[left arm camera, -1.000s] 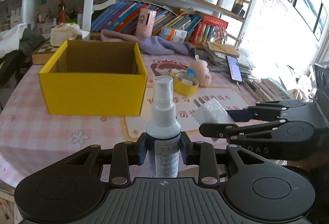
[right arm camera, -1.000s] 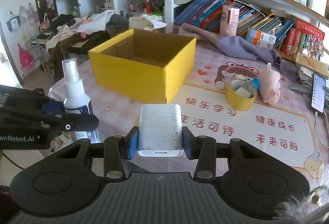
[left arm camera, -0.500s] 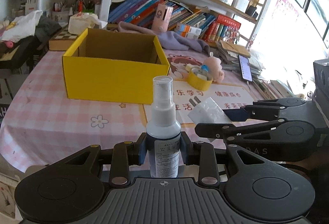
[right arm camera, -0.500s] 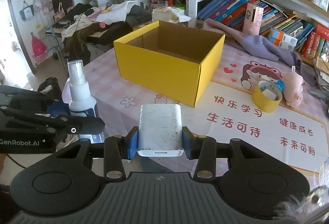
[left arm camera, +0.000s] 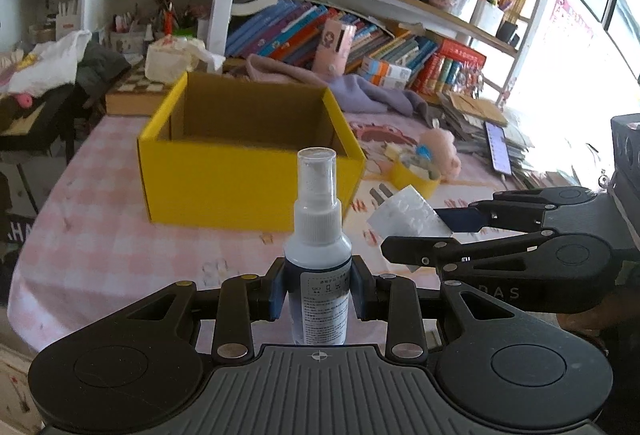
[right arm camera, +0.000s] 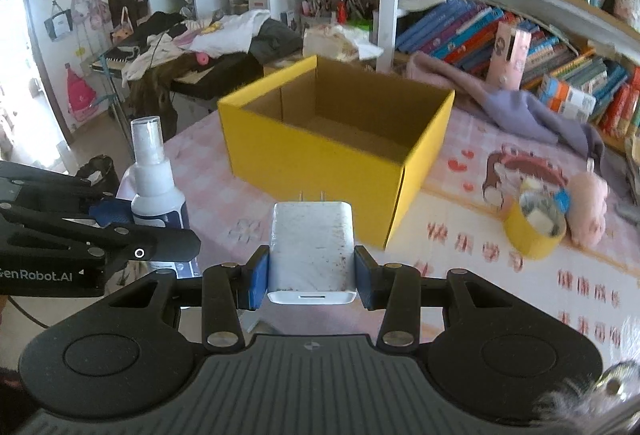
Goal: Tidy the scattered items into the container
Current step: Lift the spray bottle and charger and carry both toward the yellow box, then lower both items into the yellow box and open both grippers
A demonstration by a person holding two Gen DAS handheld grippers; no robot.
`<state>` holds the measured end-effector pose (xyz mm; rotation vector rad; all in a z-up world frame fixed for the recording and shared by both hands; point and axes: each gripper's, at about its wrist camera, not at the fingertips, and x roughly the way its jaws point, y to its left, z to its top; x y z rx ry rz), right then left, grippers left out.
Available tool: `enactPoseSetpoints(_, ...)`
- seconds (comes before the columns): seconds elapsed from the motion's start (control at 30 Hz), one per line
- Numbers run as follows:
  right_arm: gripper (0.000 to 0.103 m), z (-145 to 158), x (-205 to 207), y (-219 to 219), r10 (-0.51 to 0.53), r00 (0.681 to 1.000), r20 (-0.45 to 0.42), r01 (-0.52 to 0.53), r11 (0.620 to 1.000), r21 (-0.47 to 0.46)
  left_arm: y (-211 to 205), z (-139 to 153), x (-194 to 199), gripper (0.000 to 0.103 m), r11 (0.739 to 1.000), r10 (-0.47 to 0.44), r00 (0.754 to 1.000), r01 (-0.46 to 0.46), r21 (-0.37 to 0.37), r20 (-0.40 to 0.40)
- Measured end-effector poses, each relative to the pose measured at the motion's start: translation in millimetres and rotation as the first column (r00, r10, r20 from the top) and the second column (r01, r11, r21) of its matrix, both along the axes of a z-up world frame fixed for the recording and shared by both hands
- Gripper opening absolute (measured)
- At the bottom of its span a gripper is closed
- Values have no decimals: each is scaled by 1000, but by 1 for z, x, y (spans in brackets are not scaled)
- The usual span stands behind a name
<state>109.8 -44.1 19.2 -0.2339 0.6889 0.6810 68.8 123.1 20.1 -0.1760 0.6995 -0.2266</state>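
Bottle first: we see the left gripper [left arm camera: 318, 291] clamped on a small white plastic spray bottle with a clear cap [left arm camera: 318, 247], upright between its blue finger pads [left arm camera: 277, 293], which press on its lower body. Right gripper [right arm camera: 310, 271] is clamped on a white, scuffed, boxy plug-in charger [right arm camera: 311, 249], its two prongs pointing forward past the fingertips. Ahead of both sets of fingers sits the open yellow cardboard box [left arm camera: 224, 183], apart from either held item; we see brown bare inside walls. Right of the right gripper's fingers, well apart, we see a yellow tape roll [right arm camera: 534, 231] just beside a pink plush toy [right arm camera: 590, 209] on the pink checked tablecloth [left arm camera: 100, 211].
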Motion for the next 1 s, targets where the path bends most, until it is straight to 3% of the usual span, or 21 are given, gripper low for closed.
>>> enactPoseSetpoints(0.23, 41, 25, 53, 18, 22, 997, 77, -25, 999, 40, 14, 29, 57, 31, 999, -29, 996, 26, 42, 83)
enactPoseSetpoints(0.47, 41, 44, 119, 41, 67, 985, 162, -67, 998, -5, 22, 41, 131, 31, 994, -57, 993, 47, 100, 100)
enactPoseSetpoints(0.7, 41, 8, 190, 74, 111, 987, 118, -98, 989, -109, 25, 4, 212, 31, 991, -70, 997, 73, 110, -23)
enactPoseSetpoints(1.0, 41, -41, 248, 118, 232, 969, 80, -200, 935, -293, 24, -35, 282, 31, 961, -93, 981, 132, 241, -169)
